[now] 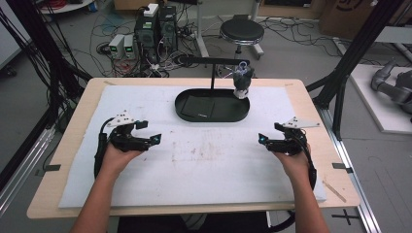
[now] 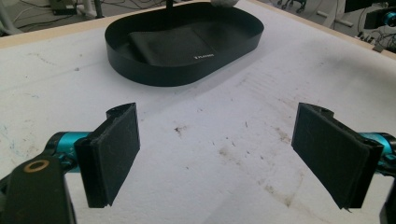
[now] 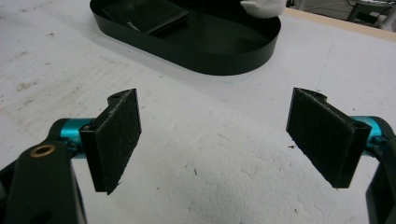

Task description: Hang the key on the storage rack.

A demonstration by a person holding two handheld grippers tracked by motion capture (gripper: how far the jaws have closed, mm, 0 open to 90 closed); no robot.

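- Two grippers sit nearest us, one in each hand, both resting low over the white mat (image 1: 204, 170) and well apart from each other
- Our left gripper (image 1: 145, 133) is released: in the left gripper view its jaws stand wide apart with only bare, stained mat between them, and nothing is held
- Our right gripper (image 1: 269, 137) is likewise released: in the right gripper view (image 3: 212, 140) the pads (image 3: 116, 140) are spread wide over empty mat, gripping nothing
- Both point inward and slightly forward, toward the middle of the table (image 1: 73, 141), and neither touches any object
- Farther off, near the mat's far edge, lies the black oval tray (image 1: 187, 112), well beyond both sets of jaws
- Inside the tray, toward its left half, a flat black wallet (image 2: 170, 44) lies on the floor of the tray, with small white lettering on one corner
- From the tray's back rises a thin stand (image 1: 213, 73) with a crossbar, and from the bar's right end hangs a small pale object (image 1: 241, 80) just above the tray's right side; we cannot tell what it is
- Our judgement: the work has barely begun, since nothing is grasped or shifted, and all of the reaching, gripping and moving is still ahead
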